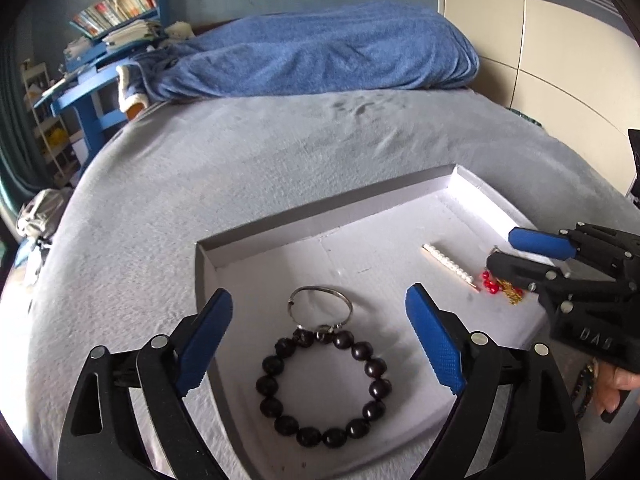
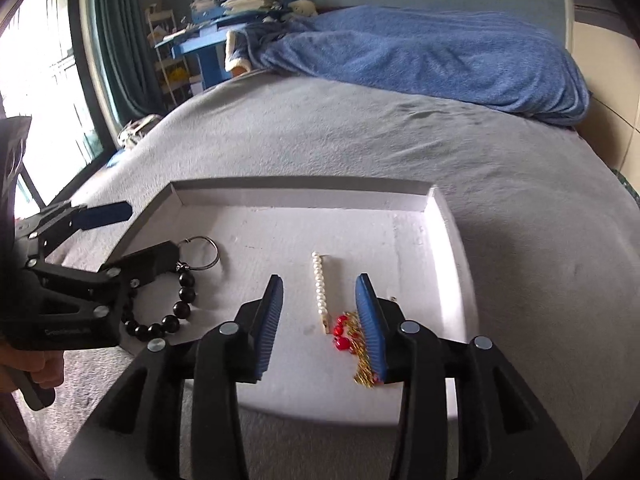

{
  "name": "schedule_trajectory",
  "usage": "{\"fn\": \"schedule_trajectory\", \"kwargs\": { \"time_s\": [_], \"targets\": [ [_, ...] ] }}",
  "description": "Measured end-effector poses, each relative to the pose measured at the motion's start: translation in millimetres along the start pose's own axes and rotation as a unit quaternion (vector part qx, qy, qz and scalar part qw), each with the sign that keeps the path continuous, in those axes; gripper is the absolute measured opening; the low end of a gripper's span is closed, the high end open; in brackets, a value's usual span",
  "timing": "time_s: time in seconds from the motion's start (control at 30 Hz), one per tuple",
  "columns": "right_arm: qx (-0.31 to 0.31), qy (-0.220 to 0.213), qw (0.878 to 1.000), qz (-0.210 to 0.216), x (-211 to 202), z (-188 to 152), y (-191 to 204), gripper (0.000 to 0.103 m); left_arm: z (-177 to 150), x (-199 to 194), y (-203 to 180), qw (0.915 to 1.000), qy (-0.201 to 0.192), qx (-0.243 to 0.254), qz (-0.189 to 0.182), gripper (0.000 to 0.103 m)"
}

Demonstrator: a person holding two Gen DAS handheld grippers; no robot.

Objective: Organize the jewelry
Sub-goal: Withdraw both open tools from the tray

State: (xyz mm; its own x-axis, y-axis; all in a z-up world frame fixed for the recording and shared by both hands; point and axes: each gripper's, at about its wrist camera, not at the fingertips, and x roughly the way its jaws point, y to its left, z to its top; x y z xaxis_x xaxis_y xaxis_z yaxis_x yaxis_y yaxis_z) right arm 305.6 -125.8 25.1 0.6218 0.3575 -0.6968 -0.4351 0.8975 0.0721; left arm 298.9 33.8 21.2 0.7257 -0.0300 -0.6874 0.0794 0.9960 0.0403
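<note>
A shallow white tray [image 1: 320,216] [image 2: 304,194] lies on the grey bed. In it are a dark bead bracelet [image 1: 362,350] [image 2: 186,280], a silver ring [image 1: 320,288] [image 2: 216,252] touching it, a pearl hair clip [image 1: 448,266] [image 2: 319,288] and a red-and-gold piece [image 1: 500,290] [image 2: 348,332]. My left gripper [image 1: 318,300] [image 2: 136,236] hangs wide open above the bracelet and ring, gripping nothing. My right gripper [image 2: 319,280] [image 1: 505,249] is open over the pearl clip. Its right finger partly hides the red-and-gold piece, and its pads press on nothing.
A rumpled blue blanket [image 1: 320,52] lies across the far end of the bed. A blue desk with books [image 1: 100,60] stands at the far left, a pale wardrobe [image 1: 540,20] at the right, a bright window [image 2: 40,80] on the left. A person's hand [image 1: 616,384] holds each gripper's handle.
</note>
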Motion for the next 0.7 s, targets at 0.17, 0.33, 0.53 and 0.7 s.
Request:
{"fn": "schedule_trajectory", "kwargs": {
  "time_s": [0.17,0.33,0.53,0.7],
  "targets": [
    [0.011,-0.018,1.0,-0.006,-27,-9,-4,0.049,-7,-24,-4,0.9998,-0.016,0.007,0.009,0.091],
    [0.029,-0.028,0.999,-0.007,-53,-25,-3,0.057,-24,-50,-5,0.9995,-0.027,-0.007,0.011,0.092],
    [0.037,-0.035,0.999,-0.011,-82,-49,-1,0.063,-55,-78,-14,0.9996,-0.027,-0.006,0.007,0.093],
    [0.051,-0.033,0.998,-0.018,-97,-66,-6,0.066,-75,-91,-18,0.9997,-0.021,-0.008,0.005,0.093]
  ]
}}
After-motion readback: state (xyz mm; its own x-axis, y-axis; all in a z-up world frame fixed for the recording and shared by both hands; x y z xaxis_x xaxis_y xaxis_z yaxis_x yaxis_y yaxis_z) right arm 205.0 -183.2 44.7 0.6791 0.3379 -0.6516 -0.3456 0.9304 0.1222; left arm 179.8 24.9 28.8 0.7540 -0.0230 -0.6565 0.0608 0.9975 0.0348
